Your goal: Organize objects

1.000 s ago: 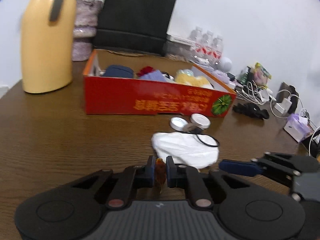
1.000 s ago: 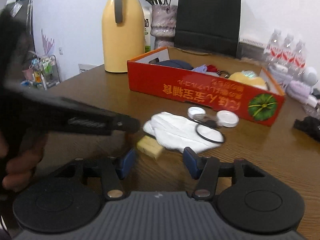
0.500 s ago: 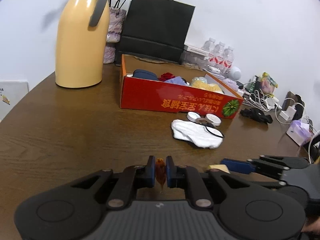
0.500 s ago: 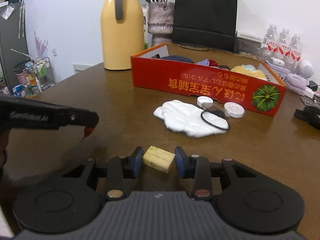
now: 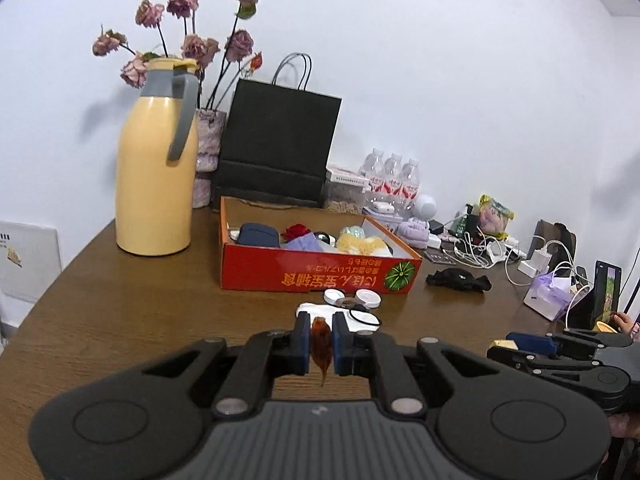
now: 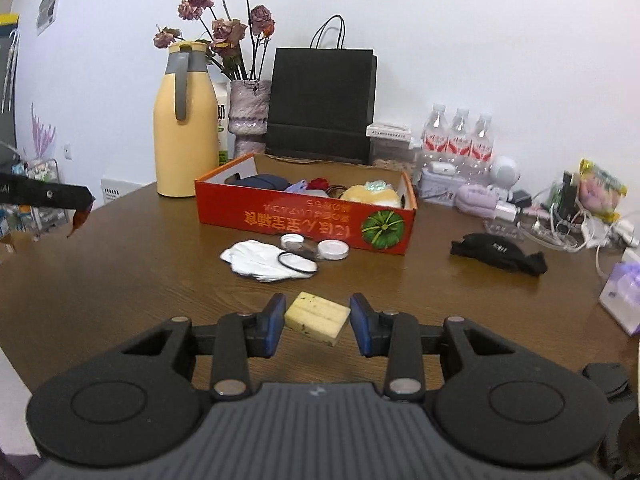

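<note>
My left gripper (image 5: pixel 321 340) is shut on a small dried orange-brown leaf (image 5: pixel 321 346) and holds it above the table; the leaf also shows at the left edge of the right wrist view (image 6: pixel 81 218). My right gripper (image 6: pixel 317 320) is closed on a pale yellow block (image 6: pixel 317 317), held off the table; its pads touch the block's sides. The red cardboard box (image 6: pixel 304 222), also in the left wrist view (image 5: pixel 316 276), holds several soft items. In front of it lie a white cloth (image 6: pixel 262 261), a black ring (image 6: pixel 298 262) and two white lids (image 6: pixel 333 249).
A yellow thermos jug (image 5: pixel 154 164), a vase of dried roses (image 5: pixel 208 152) and a black paper bag (image 5: pixel 276 144) stand behind the box. Water bottles (image 6: pixel 460 136), a black strap (image 6: pixel 498 254), chargers and cables (image 5: pixel 484 252) crowd the right side.
Both grippers have pulled back and risen away from the box. The right gripper closed on the yellow block and lifted it. The left gripper kept the leaf.
</note>
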